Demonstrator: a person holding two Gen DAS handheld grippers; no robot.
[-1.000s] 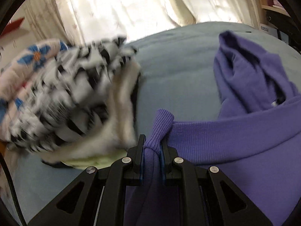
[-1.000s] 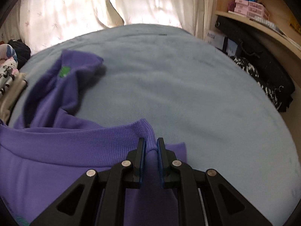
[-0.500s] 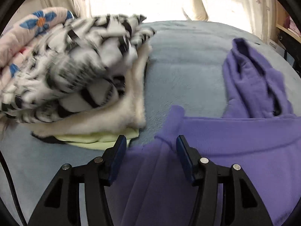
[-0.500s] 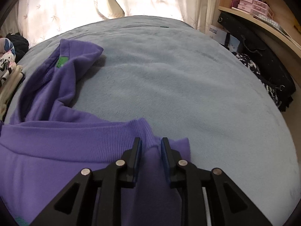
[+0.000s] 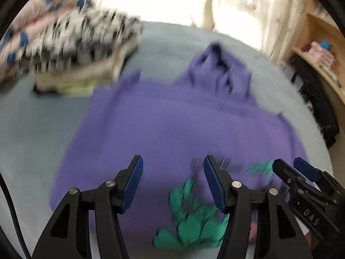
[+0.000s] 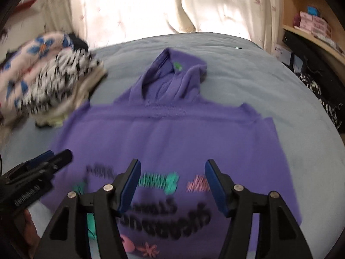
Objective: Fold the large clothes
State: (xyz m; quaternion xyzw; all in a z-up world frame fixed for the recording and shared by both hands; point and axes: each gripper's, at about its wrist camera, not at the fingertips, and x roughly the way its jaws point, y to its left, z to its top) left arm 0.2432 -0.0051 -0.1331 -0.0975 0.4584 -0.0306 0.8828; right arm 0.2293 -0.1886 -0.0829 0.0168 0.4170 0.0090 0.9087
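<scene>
A purple hoodie point(image 5: 172, 125) lies folded on the blue-grey bed, its hood point(image 5: 220, 71) pointing away and green print near me. It also shows in the right wrist view point(image 6: 172, 133), with black, green and pink print. My left gripper point(image 5: 172, 179) is open and empty, above the hoodie's near part. My right gripper point(image 6: 172, 183) is open and empty, above the printed part. Each gripper shows in the other's view: the right one point(image 5: 301, 179) at the lower right, the left one point(image 6: 49, 159) at the lower left.
A stack of folded clothes point(image 5: 82, 49) with a black-and-white top piece lies on the bed point(image 6: 280, 90) left of the hoodie, also in the right wrist view point(image 6: 47, 86). Curtains hang behind. A wooden shelf point(image 6: 312, 34) and dark bags point(image 6: 317, 73) stand at the right.
Both grippers have opened wide, let go of the hoodie's hem and pulled back. The folded hoodie now lies flat on the bed.
</scene>
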